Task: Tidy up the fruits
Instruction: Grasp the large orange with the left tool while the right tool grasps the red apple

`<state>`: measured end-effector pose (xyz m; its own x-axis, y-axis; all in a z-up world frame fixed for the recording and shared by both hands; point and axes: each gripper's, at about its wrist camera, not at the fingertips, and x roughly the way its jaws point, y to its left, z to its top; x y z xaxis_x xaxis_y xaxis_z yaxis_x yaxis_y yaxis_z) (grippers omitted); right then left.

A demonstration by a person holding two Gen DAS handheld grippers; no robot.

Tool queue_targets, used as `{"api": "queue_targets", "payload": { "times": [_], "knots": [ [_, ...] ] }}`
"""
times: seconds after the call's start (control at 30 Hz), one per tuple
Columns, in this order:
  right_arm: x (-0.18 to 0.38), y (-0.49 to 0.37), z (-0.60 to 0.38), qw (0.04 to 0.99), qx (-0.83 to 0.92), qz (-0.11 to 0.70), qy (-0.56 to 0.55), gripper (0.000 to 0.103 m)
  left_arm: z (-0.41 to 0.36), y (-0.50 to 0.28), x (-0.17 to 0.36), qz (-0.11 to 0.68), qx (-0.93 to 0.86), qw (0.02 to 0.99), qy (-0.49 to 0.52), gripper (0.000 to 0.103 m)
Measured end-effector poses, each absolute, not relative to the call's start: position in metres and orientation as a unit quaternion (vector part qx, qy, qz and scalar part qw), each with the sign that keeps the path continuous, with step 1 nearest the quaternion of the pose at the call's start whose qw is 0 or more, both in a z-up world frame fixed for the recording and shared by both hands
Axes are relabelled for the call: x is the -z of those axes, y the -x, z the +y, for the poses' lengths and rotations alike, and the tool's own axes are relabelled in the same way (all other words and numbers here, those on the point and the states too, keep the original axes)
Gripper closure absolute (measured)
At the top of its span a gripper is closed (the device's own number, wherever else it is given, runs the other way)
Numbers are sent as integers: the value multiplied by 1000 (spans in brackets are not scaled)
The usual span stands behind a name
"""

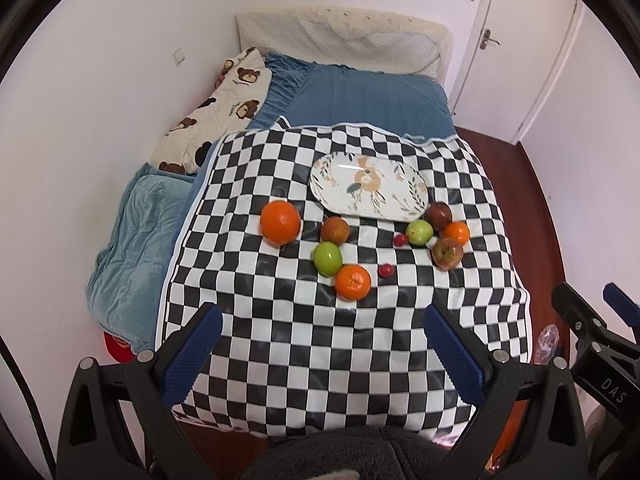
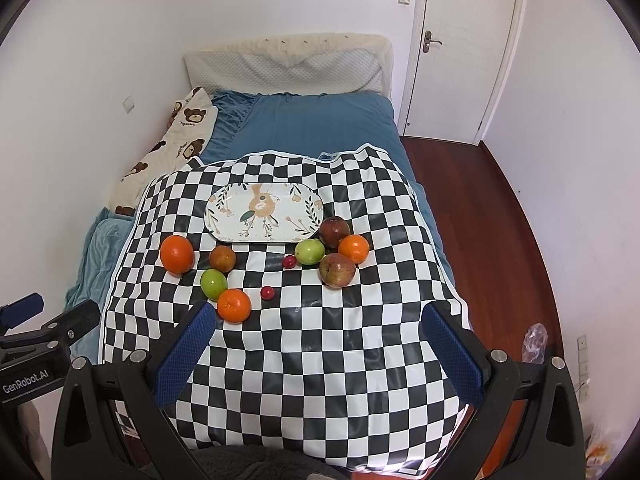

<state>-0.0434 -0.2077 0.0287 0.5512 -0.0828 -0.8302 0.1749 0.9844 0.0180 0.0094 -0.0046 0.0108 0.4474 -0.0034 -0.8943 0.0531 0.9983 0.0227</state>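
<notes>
Nothing had been sorted yet, as far as could be seen. The oval white ceramic plate with a painted flower pattern (image 1: 368,188) lay bare on the black-and-white checkered cloth (image 1: 320,340) spread over the blue bed (image 1: 360,100), and every fruit sat loose on the cloth in front of it.

Seen from the left gripper (image 1: 320,348), all the fruit lay well ahead of the fingers. Ahead and to the left was a large orange (image 1: 280,223); nearer the middle were a reddish-brown apple (image 1: 335,230), a green apple (image 1: 327,258) and a smaller orange (image 1: 353,282), close together. Two small red cherry-like fruits (image 1: 386,270) lay apart between the groups. Ahead and to the right clustered a dark red apple (image 1: 438,216), a second green apple (image 1: 419,232), a small tangerine (image 1: 456,233) and a red-green apple (image 1: 447,253).

Both grippers were held above the near edge of the cloth, side by side, pointing toward the plate. The left gripper's blue-padded fingers (image 1: 192,356) stood wide apart and held nothing. The right gripper (image 2: 316,352) was likewise spread wide and empty, with the smaller orange just beyond its left fingertip.

The whole job appeared to remain: each fruit still to be gathered, presumably onto the plate.
</notes>
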Motion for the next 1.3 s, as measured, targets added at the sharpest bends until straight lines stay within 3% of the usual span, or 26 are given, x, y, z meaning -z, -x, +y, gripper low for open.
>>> {"api": "queue_targets", "payload": {
  "times": [0.13, 0.3, 0.93, 1.3],
  "knots": [
    [-36, 38, -215, 884, 71, 458, -60, 0, -8, -32, -7, 517, -9, 856, -20, 0],
    [-6, 9, -236, 871, 79, 477, -86, 0, 15, -70, 30, 527, -46, 848, -12, 0],
    [243, -170, -332, 748, 84, 614, -240, 0, 66, -222, 210, 655, -112, 745, 56, 0],
    [312, -180, -311, 701, 91, 652, -274, 3, 94, -256, 269, 696, -81, 707, 96, 0]
  ]
}}
